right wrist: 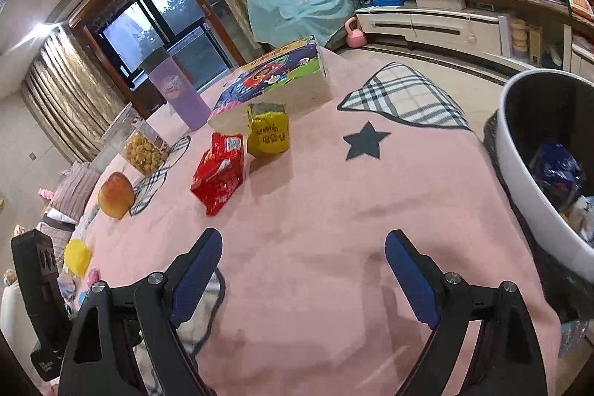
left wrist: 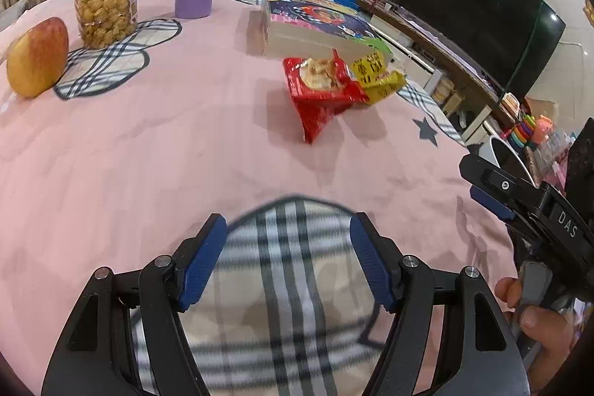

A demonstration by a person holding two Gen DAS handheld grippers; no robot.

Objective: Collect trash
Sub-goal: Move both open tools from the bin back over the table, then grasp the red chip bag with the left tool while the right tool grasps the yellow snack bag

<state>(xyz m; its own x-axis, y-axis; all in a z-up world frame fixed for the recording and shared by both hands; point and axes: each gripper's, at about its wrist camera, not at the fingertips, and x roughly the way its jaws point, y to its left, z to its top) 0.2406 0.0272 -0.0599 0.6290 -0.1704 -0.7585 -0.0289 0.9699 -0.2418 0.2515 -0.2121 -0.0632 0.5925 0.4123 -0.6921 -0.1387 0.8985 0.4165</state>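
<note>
Lying on the pink tablecloth [right wrist: 315,210] toward its far edge, the red wrapper [left wrist: 319,91] and the yellow wrapper [left wrist: 378,77] touch each other in front of a picture book [right wrist: 274,77]. Both sit well ahead of the left gripper [left wrist: 287,255], whose jaws are spread with only plaid cloth between them. The right gripper [right wrist: 302,270] is likewise spread and empty, the wrappers ahead to its left. A white bin [right wrist: 527,180] stands at the table's right edge.
</note>
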